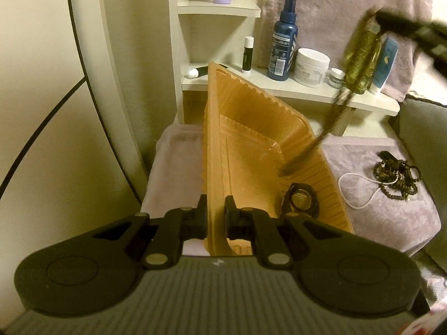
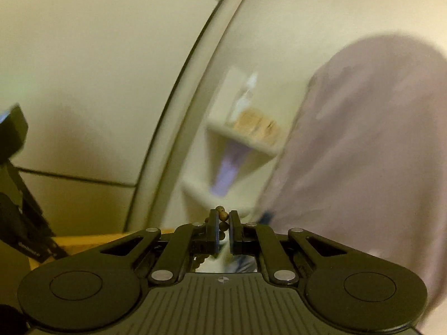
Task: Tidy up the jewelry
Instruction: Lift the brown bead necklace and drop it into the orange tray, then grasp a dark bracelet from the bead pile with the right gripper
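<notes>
Bead strand [image 2: 222,215] between right gripper [image 2: 223,233] fingers, dangling over tilted tray [image 1: 251,150].

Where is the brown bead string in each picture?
Left wrist: bead string dangles, blurred, right of centre, from the right tool into the orange tray.
Right wrist: beads sit bottom centre, pinched between the tool's fingers.
Shared landmark: white shelf.

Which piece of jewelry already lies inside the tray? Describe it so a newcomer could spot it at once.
Find the tilted orange ribbed plastic tray that the left gripper clamps by its rim. At its low near corner lies a black wristwatch with a round face. The other pieces are bead strands; this is the only one with a dial.
</notes>
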`<control>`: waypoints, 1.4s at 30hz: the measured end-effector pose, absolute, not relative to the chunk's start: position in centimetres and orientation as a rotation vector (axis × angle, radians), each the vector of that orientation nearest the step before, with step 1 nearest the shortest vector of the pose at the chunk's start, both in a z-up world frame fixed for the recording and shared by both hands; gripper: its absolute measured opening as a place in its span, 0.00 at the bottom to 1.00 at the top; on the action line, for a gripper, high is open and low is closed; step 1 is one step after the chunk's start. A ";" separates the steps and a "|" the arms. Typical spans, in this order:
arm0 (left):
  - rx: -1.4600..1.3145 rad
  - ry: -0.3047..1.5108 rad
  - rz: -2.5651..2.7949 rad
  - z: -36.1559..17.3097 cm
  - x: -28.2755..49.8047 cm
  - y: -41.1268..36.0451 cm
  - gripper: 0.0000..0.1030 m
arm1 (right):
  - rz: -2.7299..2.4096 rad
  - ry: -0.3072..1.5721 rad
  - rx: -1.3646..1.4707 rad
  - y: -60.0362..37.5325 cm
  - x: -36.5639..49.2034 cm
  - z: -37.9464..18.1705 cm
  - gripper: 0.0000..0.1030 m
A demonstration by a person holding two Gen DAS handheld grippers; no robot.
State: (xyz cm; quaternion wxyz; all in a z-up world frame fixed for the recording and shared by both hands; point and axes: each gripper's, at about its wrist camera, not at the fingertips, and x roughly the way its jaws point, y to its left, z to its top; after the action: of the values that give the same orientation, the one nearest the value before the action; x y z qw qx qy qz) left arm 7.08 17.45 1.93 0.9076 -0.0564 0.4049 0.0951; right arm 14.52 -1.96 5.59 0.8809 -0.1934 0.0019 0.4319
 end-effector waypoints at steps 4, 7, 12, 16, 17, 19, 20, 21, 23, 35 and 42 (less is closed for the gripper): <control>-0.126 0.835 0.194 1.9 7.0 17.6 0.10 | 0.930 0.127 -0.412 0.3 15.8 2.2 0.06; -0.129 0.834 0.194 1.8 7.0 17.7 0.10 | 0.975 0.233 -0.377 1.4 16.0 0.1 0.06; -0.133 0.834 0.192 1.8 7.0 17.7 0.09 | 1.024 0.333 -0.378 2.3 14.6 -2.6 0.07; -0.140 0.834 0.194 1.7 6.9 17.8 0.09 | 1.008 0.342 -0.364 1.3 13.6 -3.3 0.48; -0.140 0.834 0.194 1.7 6.9 17.8 0.09 | 0.994 0.335 -0.348 0.5 13.4 -3.3 0.51; -0.137 0.833 0.194 1.7 6.9 17.7 0.09 | 0.942 0.327 -0.324 -1.0 13.2 -3.0 0.51; -0.138 0.834 0.195 1.8 6.9 17.8 0.09 | 0.908 0.327 -0.315 -1.9 13.2 -3.0 0.51; -0.138 0.834 0.194 1.8 6.9 17.8 0.09 | 0.878 0.328 -0.304 -2.8 13.3 -3.0 0.51; -0.136 0.833 0.195 1.8 6.9 17.8 0.09 | 0.801 0.336 -0.293 -4.8 13.6 -3.2 0.51; -0.132 0.836 0.203 1.8 7.0 17.7 0.10 | 0.383 0.432 -0.199 -14.2 15.7 -6.0 0.51; -0.133 0.840 0.205 1.8 7.0 17.7 0.10 | 0.315 0.495 -0.126 -13.9 17.3 -7.2 0.51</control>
State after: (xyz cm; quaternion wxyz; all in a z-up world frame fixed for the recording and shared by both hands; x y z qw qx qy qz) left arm 6.97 17.74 1.80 0.9059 -0.0642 0.4067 0.0992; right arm 17.27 -13.85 -7.21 0.9552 -0.0623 0.2440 0.1553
